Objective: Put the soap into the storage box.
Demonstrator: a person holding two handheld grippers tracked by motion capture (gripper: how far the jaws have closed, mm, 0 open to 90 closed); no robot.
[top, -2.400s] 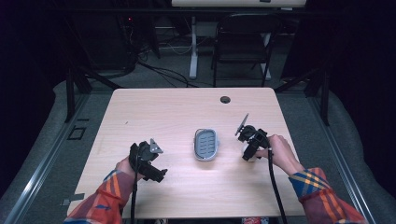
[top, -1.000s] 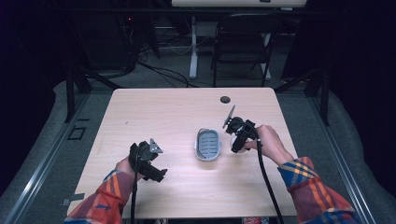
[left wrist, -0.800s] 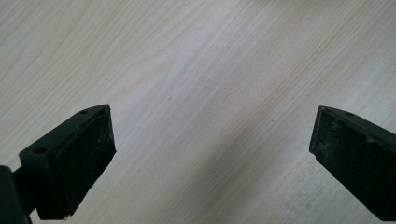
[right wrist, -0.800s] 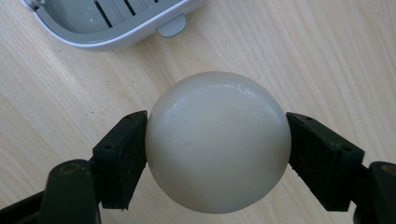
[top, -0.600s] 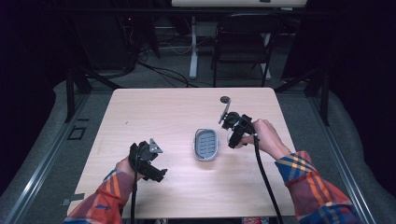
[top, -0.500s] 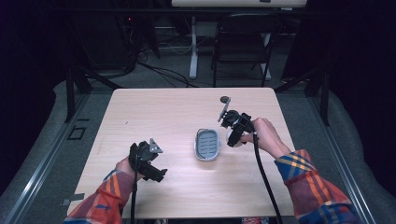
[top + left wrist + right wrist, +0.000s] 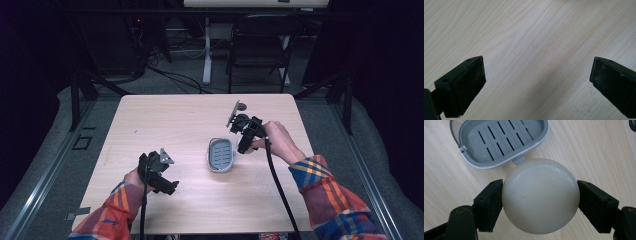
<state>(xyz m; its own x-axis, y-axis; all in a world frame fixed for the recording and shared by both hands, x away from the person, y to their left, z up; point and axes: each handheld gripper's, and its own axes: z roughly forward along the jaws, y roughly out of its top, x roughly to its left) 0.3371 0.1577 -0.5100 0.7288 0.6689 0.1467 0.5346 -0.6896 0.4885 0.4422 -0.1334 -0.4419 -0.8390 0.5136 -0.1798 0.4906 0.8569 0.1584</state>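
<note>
A smooth, round, off-white soap bar sits clamped between the two black jaws of my right gripper, which is shut on it. Just beyond it lies a grey slotted soap dish with a thin wire handle, flat on the wooden table. In the high view the dish is at the table's middle, and my right gripper hovers by its far right corner. My left gripper rests near the front left; its jaws stand wide apart over bare wood.
A small dark round disc lies near the table's far edge, just behind my right gripper. Cables trail from both grippers toward the front edge. A chair and dark stands sit beyond the table.
My right gripper has moved left and away from me with the soap, from beside the dish's right side to its far right corner. The left gripper has stayed put.
</note>
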